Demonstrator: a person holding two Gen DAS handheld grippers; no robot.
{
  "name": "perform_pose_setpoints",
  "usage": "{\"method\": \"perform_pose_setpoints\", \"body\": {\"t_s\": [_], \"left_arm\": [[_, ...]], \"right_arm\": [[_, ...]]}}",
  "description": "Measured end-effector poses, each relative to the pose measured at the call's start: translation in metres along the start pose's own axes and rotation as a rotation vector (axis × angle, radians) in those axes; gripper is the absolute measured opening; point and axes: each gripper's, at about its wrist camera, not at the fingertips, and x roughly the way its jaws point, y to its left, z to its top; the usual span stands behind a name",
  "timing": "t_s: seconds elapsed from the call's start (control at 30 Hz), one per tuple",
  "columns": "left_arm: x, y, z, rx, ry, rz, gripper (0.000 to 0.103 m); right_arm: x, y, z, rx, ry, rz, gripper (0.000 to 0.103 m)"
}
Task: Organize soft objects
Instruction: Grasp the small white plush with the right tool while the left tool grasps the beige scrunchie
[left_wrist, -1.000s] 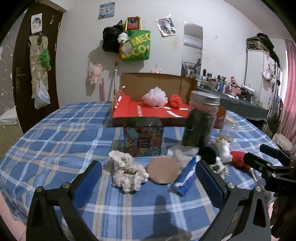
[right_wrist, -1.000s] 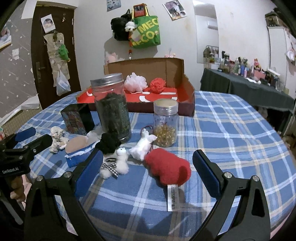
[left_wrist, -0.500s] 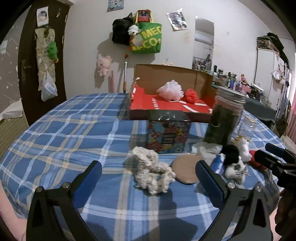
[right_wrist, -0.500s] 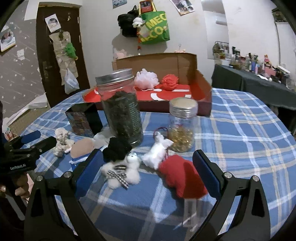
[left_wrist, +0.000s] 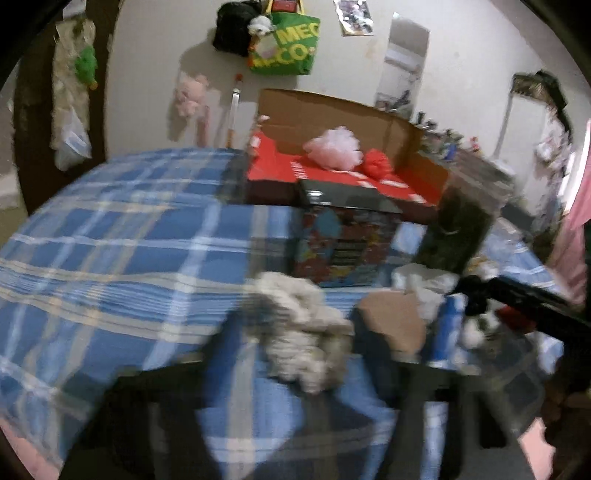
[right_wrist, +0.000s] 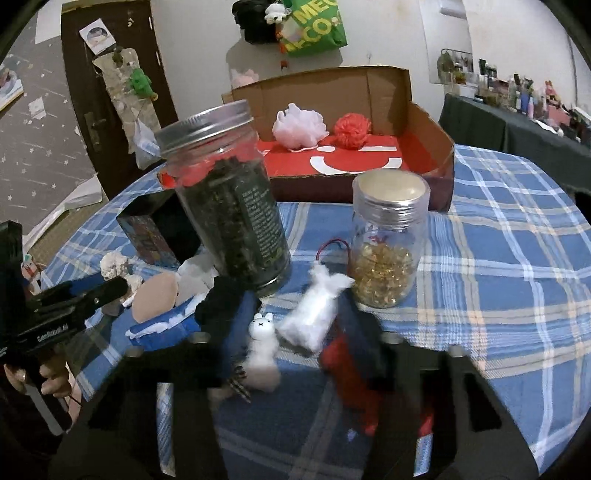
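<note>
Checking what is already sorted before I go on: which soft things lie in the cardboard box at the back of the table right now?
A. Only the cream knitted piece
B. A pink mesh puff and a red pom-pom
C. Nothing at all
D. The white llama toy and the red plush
B: the pink mesh puff and the red pom-pom sit side by side on the red floor of the cardboard box; the other soft items lie on the tablecloth.

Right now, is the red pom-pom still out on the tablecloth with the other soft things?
No: the red pom-pom lies inside the cardboard box, on its red floor beside the pink bath pouf.
</note>
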Motion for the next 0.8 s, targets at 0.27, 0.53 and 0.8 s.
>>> {"method": "perform_pose_setpoints", "body": {"t_s": [0.27, 0.53, 0.8], "left_arm": [[-0.025, -0.025, 0.008, 0.069, -0.078, -0.05, 0.014], [-0.034, -0.052, 0.015, 0.119, -0.097, -0.131, 0.014], [-0.029, -0.069, 0.018, 0.137, -0.087, -0.178, 0.014]], "right_arm": [[-0.008, 0.005, -0.005, -0.029, -0.012, 0.011, 0.013], [-0.027, 0.006, 0.0, -0.002, -0.058, 0.076, 0.012], [-0.034, 0.009, 0.002, -0.008, -0.068, 0.105, 0.012]]}}
